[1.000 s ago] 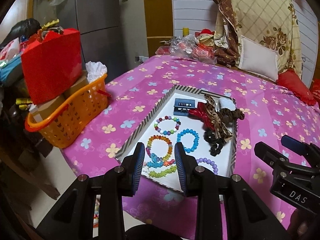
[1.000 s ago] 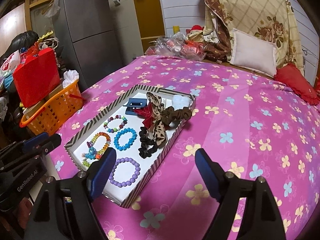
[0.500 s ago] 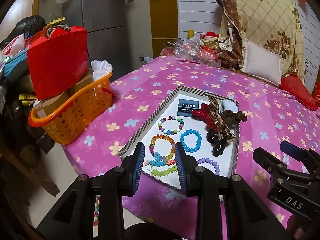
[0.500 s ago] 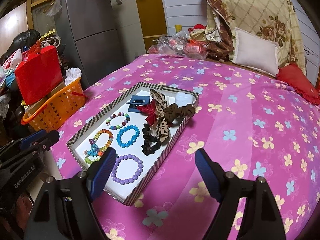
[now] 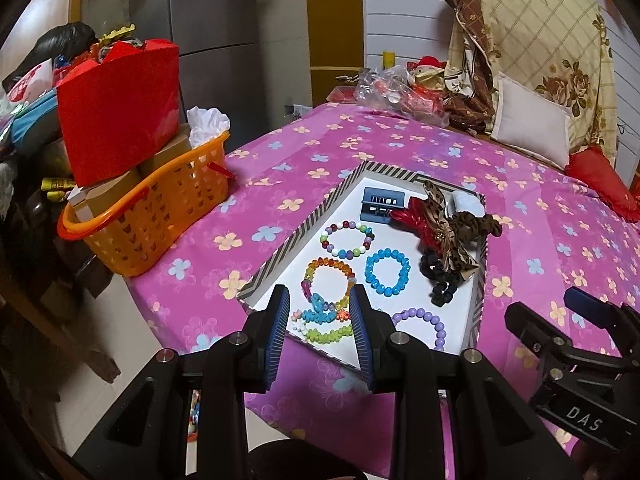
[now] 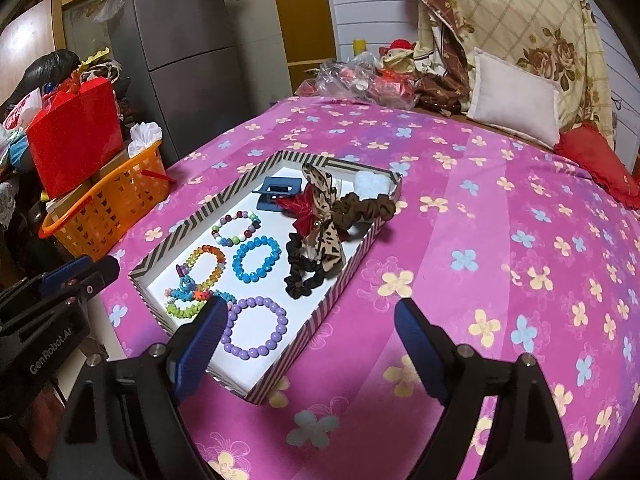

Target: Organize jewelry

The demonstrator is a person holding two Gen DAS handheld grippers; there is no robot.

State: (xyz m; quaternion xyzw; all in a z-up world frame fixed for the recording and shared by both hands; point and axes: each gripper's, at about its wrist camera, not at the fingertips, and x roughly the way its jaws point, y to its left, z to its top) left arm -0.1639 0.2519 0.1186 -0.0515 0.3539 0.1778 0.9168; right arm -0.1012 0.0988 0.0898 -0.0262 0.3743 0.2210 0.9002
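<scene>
Above the tray [image 5: 478, 312], left tongs [image 5: 320, 336] part-open, empty — right tongs [image 6: 308, 344] opening, empty.

striped tray [image 6: 188, 222], purple bracelet [image 6: 255, 331], orange basket [image 5: 160, 216]

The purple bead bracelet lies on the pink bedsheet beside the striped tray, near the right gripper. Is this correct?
Not quite. The purple bead bracelet lies inside the striped tray, on its white floor at the near end, not on the pink bedsheet. The right wrist view shows it, near the right gripper.
</scene>
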